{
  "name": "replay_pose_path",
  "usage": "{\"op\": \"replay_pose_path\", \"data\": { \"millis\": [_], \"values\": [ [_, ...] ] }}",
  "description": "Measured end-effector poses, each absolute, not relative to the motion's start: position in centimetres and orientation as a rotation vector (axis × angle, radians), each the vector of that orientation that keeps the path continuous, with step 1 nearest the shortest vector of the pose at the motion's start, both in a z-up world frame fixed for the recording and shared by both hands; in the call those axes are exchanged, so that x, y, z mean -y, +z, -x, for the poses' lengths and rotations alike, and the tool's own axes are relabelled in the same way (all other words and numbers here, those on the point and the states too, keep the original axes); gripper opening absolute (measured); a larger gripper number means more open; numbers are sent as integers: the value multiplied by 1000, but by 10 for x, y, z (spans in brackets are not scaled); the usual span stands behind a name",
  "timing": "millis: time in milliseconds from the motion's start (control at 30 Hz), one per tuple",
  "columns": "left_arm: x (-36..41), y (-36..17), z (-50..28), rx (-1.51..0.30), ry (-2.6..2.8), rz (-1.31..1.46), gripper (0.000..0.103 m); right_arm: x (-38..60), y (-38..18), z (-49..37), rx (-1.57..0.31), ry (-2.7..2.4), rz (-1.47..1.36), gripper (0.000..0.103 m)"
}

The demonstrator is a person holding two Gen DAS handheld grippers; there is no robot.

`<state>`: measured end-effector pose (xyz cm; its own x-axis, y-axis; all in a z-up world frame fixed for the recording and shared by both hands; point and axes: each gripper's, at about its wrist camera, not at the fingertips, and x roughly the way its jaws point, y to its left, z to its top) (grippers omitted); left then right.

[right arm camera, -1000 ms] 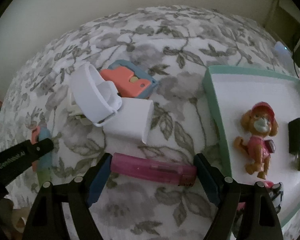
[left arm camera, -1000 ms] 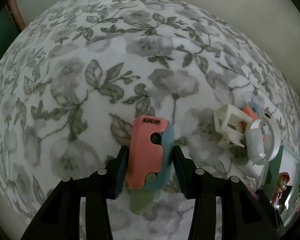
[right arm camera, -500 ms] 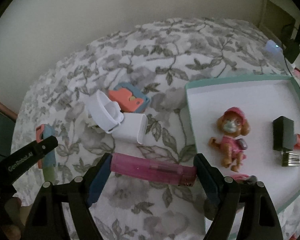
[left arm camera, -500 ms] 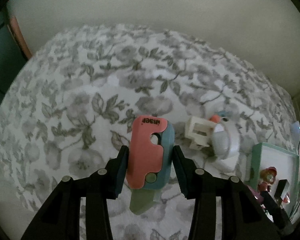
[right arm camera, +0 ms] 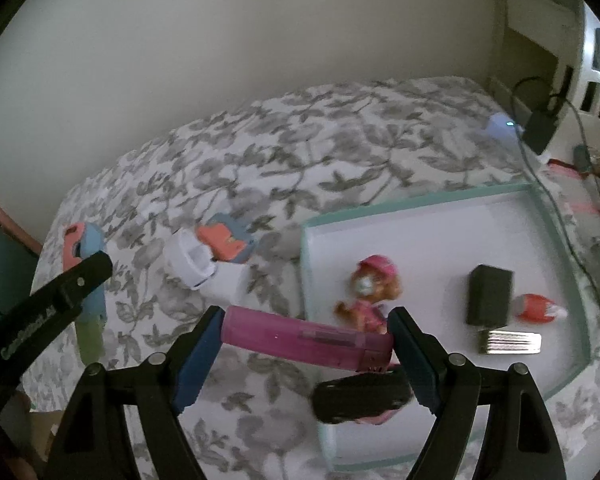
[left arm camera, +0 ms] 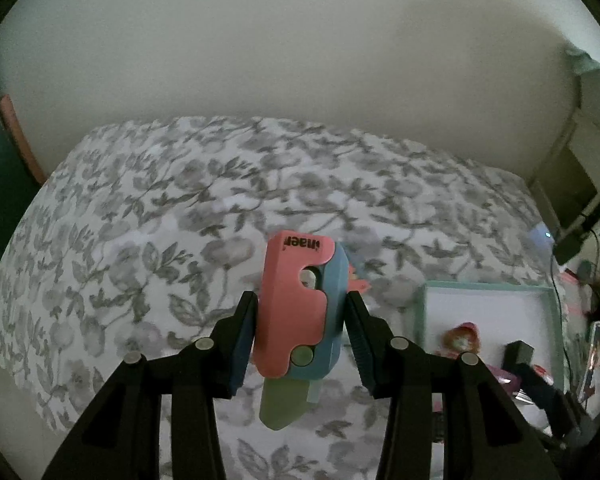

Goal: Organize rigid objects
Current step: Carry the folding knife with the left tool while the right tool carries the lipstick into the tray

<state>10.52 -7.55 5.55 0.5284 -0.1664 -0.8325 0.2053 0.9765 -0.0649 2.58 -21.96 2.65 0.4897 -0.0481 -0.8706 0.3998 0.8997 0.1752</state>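
Tray [right arm camera: 539, 196] holds pup figure [right arm camera: 369, 286], black adapter [right arm camera: 489, 300], metal clip, small orange toy. Left gripper [left arm camera: 301, 322] pinches pink-blue folding toy [left arm camera: 300, 308]; right gripper [right arm camera: 307, 342] pinches magenta lighter [right arm camera: 303, 338] endwise, above tray edge. Left on floral cloth [right arm camera: 339, 136]: white pieces [right arm camera: 190, 260], second pink-blue toy [right arm camera: 228, 242].

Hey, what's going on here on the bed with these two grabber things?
A person is tidying small items off a flowered bedspread into a white tray with a green rim. The left gripper is clamped on a pink and blue folding toy knife, held in the air. The right gripper is clamped end to end on a pink lighter. A toy dog and a black charger lie in the tray.
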Motion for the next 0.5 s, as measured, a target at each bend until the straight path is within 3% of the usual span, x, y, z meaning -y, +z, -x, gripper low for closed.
{"op": "replay_pose_path", "data": {
  "millis": [500],
  "values": [
    [144,49,-68,-996,-320,-182,46,307,33,10,-1010,-407,-471,84]
  ]
}}
